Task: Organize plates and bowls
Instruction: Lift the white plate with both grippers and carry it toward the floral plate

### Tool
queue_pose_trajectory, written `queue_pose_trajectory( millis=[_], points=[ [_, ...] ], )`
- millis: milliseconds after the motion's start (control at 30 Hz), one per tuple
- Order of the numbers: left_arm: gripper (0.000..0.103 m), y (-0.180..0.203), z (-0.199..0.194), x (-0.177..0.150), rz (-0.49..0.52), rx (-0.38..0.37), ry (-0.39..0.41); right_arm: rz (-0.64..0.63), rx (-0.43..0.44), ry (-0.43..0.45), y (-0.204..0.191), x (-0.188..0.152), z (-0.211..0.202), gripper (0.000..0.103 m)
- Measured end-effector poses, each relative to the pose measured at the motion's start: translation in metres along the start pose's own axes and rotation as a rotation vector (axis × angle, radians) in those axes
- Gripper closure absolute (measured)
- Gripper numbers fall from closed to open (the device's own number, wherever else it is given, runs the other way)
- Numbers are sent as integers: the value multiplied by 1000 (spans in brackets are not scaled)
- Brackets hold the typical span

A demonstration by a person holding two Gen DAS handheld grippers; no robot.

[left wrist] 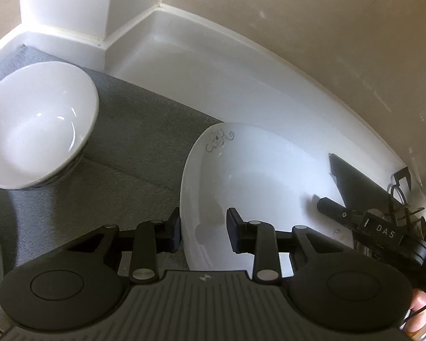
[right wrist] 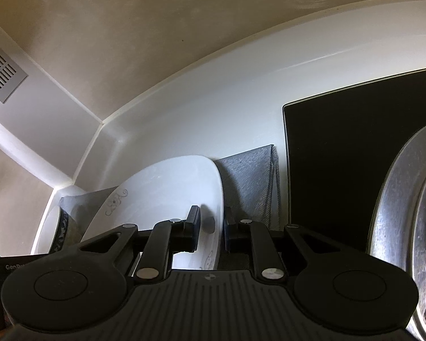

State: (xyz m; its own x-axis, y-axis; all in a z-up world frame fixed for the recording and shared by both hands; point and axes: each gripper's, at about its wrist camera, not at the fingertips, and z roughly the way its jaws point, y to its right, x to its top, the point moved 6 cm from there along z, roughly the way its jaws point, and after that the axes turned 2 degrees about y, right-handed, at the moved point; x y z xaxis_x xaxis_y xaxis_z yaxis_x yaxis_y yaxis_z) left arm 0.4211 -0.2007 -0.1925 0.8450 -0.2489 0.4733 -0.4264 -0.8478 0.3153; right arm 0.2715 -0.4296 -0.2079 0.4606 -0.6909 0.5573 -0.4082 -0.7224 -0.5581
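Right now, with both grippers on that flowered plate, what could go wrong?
1. Both the left gripper and the right gripper pinch only the plate's thin rim, so the plate might slip or tilt out.
2. The white bowl sits close by on the grey mat; a swinging plate could knock it.

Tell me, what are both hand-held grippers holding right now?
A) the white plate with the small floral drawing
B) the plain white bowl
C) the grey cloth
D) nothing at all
A: the left hand-held gripper and the right hand-held gripper each straddle the rim of the floral plate, while the bowl sits apart, untouched, on the grey cloth.
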Motion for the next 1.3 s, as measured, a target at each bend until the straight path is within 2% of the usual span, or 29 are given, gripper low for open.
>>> queue_pose_trajectory(
  millis=[433, 767, 1300],
  points=[
    [68, 4, -26, -9, 39, -10, 15, 1, 9, 16, -13, -14, -32, 85],
    [68, -4, -49, -32, 59, -28, 2, -7, 22, 47, -29, -32, -68, 85],
    [67, -25, -94, -93, 132, -41, -36, 5, -5, 48, -48, -104, -120, 85]
  ],
)
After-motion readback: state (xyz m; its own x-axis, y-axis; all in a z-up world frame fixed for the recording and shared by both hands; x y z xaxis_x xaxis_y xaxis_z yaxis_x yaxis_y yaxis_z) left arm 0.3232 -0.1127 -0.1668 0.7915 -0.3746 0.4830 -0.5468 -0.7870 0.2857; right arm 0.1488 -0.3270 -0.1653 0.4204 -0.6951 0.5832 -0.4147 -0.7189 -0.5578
